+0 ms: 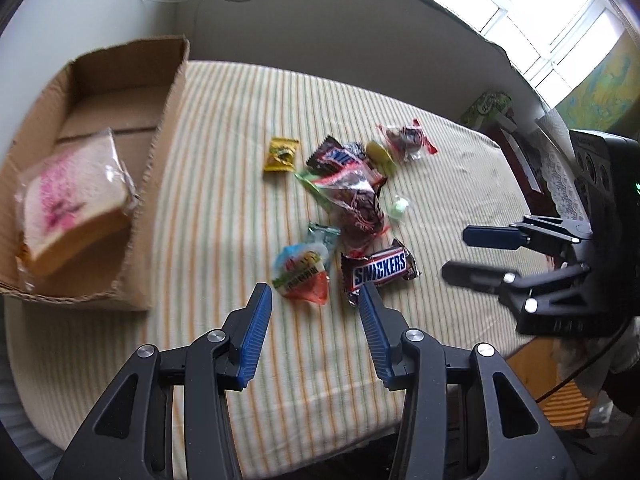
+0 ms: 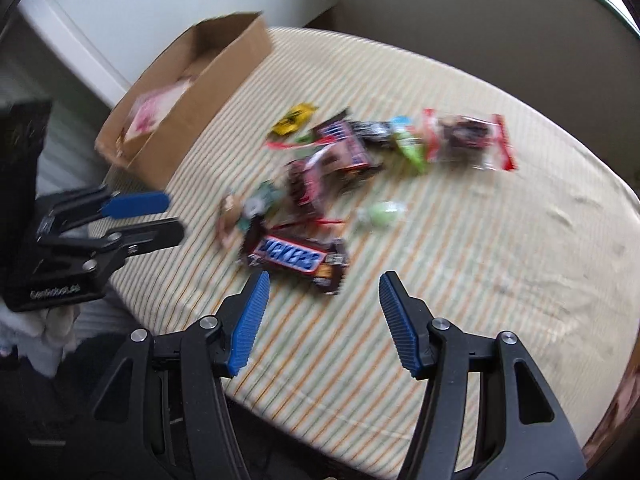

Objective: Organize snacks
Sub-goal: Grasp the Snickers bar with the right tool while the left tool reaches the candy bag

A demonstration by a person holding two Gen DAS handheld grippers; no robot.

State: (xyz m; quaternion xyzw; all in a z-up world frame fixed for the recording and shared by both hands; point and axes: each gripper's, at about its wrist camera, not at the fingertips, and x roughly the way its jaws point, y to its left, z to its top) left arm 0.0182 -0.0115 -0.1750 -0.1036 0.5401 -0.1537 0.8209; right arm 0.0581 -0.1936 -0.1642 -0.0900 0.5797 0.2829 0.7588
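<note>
Several wrapped snacks lie in a loose pile on the striped cloth: a Snickers bar, a round colourful pack, a yellow packet, clear red-edged bags. A cardboard box at the left holds a wrapped sandwich. My left gripper hangs open just short of the Snickers bar and the round pack, empty. My right gripper is open too, close above the Snickers bar, holding nothing; it also shows at the right as the right gripper.
The striped table cloth has bare room to the right of the pile and between pile and box. A wall and a bright window stand behind. Dark furniture and green boxes sit past the table's right edge.
</note>
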